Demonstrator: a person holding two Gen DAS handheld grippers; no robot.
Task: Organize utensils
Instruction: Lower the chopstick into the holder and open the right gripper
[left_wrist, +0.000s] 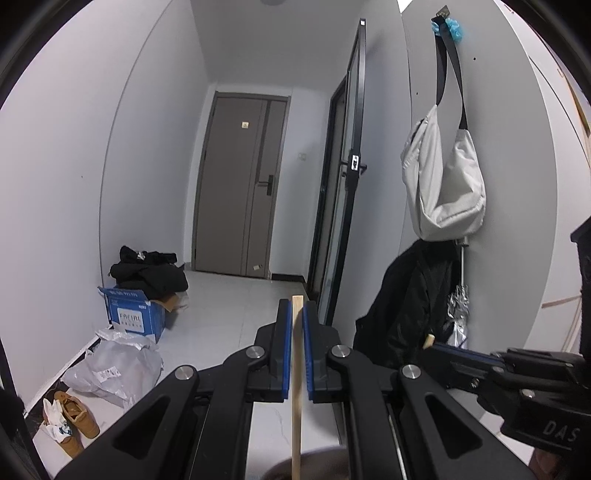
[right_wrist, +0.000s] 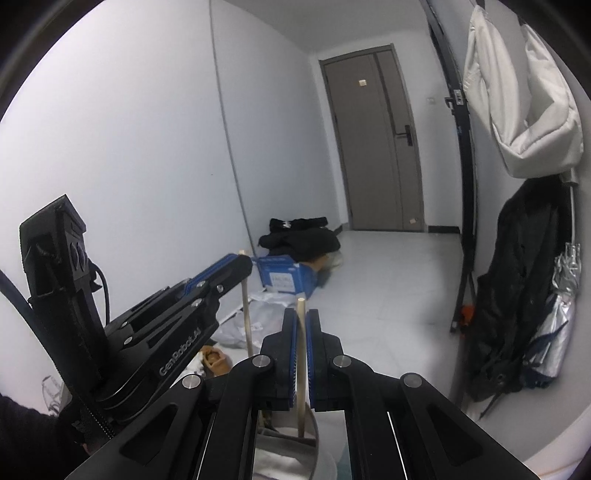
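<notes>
Wooden sticks, lower ends cut off, are pinched by left gripper (left_wrist: 295, 314) and right gripper (right_wrist: 301, 321).

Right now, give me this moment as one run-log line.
left gripper: shut on flat wooden stick | right gripper: shut on round wooden stick | both sticks upright | round stick's lower end in container
</notes>
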